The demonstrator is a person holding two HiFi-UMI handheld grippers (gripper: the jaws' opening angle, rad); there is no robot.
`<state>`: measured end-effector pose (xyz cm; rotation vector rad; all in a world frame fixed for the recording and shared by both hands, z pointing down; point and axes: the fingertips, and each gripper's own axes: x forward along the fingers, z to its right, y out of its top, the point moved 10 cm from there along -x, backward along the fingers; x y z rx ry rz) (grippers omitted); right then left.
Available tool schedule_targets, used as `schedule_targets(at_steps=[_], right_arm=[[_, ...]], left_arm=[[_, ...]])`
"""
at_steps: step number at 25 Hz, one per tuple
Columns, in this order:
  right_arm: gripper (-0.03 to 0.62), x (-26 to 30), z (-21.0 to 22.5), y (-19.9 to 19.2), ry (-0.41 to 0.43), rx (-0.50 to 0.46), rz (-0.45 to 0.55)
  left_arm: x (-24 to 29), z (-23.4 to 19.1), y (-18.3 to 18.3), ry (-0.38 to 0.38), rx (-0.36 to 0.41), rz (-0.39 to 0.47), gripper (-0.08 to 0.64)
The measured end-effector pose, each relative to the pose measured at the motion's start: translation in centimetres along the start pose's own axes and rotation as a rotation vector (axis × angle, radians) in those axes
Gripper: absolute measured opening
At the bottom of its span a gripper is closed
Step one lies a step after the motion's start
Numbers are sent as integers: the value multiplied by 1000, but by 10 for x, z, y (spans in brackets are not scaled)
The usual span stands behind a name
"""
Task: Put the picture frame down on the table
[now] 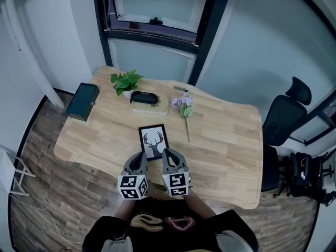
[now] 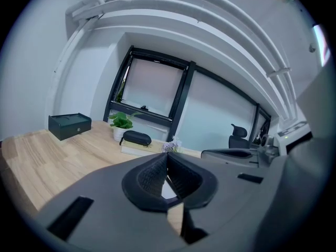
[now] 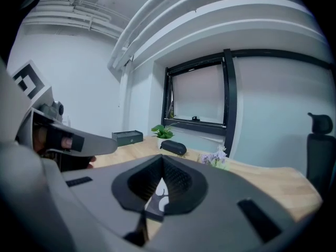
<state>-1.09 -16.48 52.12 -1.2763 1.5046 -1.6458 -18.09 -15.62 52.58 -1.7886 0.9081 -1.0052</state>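
Picture frame (image 1: 154,142) with a deer print lies face up on the wooden surface (image 1: 226,140), about mid-width and toward the near edge. Left tongs (image 1: 140,155) and right tongs (image 1: 167,153) sit side by side at the frame's near edge. Both are closed with the pads meeting at the tips and nothing clamped. The frame shows only through the gap below the pads in both gripper views. Can't tell if the tips touch the frame.

Farther back are a potted plant (image 1: 126,83), a black case (image 1: 143,97) on a book (image 1: 152,108), and a flower sprig (image 1: 185,109) just right of them. A dark box (image 1: 83,101) overhangs the far left corner. An office chair (image 1: 286,117) stands off the right side.
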Motion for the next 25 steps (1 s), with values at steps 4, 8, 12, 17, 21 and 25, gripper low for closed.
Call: schedule_targets(at_steps=[4,8,12,17,21,25], right_arm=[[9,-2,-5,-1,6,-9,-3],[9,-3,-7,-3,19,-35,-14],[9,-5,-8,-5,18,-53,-26],[9,-4,-9,-5,7,-38,-23],[9,-5,-12,-5,9,-41,-25],[9,-2,-16,-8,14,-39,-34]], left_arm=[[-4,2,-2,2,12,4,17],[-4,3,-4,13,29,-12,17],[-6,1,-7,23,29,-22,17],[-9,1,-5,19,33,13,17],[-10,3,-4,8,43,24,17],[-10,0,-5,10,46,14,17]])
